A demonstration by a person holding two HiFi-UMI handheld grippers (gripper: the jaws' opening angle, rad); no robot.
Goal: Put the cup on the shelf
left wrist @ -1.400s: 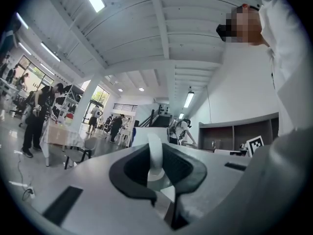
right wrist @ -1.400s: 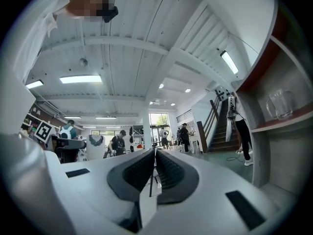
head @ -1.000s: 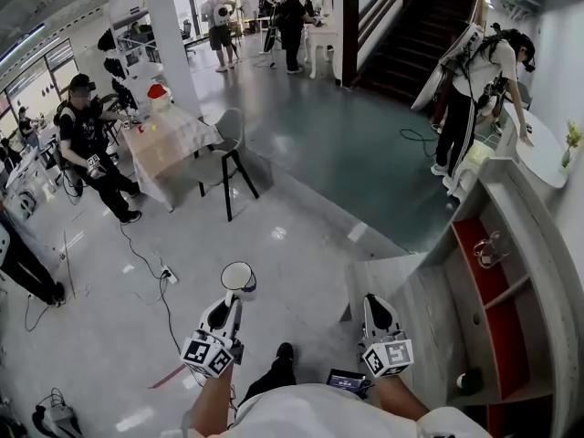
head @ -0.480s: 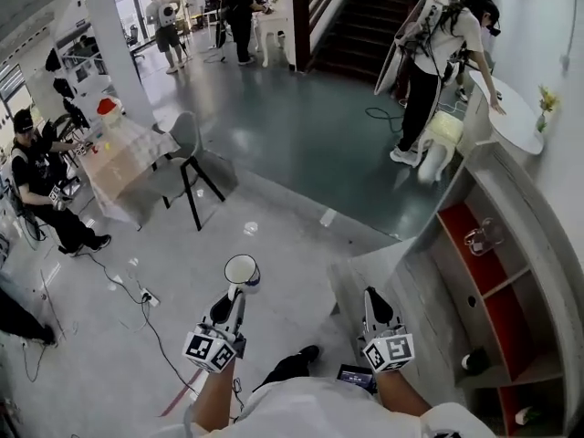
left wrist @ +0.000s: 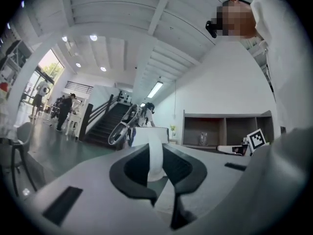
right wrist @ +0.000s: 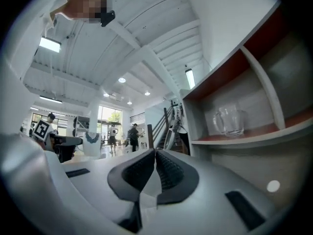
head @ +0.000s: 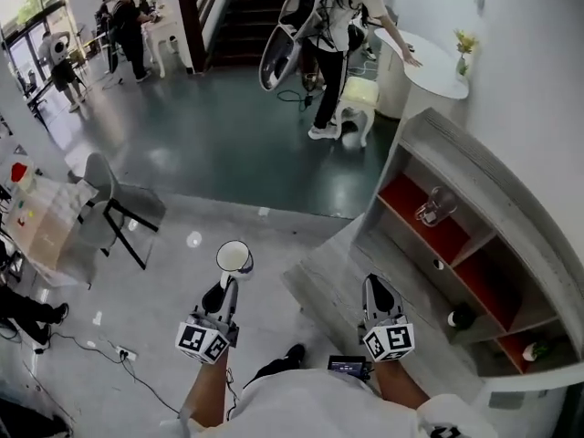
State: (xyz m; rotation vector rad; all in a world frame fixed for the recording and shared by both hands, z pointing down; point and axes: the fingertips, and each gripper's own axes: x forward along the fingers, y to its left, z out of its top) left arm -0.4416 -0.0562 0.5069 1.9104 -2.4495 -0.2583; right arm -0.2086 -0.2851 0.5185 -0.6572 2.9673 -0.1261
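Observation:
In the head view my left gripper (head: 227,283) is shut on a white cup (head: 234,257), which stands upright above the floor. From the left gripper view the cup's white handle (left wrist: 155,155) sits clamped between the dark pads. My right gripper (head: 375,284) is level with it to the right, shut and empty, its pads (right wrist: 164,168) pressed together. The grey shelf (head: 458,173) with red back panels stands at the right. A clear glass mug (head: 436,205) rests in its upper red compartment and also shows in the right gripper view (right wrist: 229,121).
A dark round object (head: 459,318) and a small green-red thing (head: 536,349) lie in the lower shelf compartments. A round white table (head: 429,67) with flowers and a person (head: 339,26) are beyond the shelf. A chair (head: 108,190) and a covered table (head: 46,226) stand at the left.
The view has swung right, so the shelf now fills more of the right side and sits closer. Both grippers hold the same pose, with the cup still in the left one.

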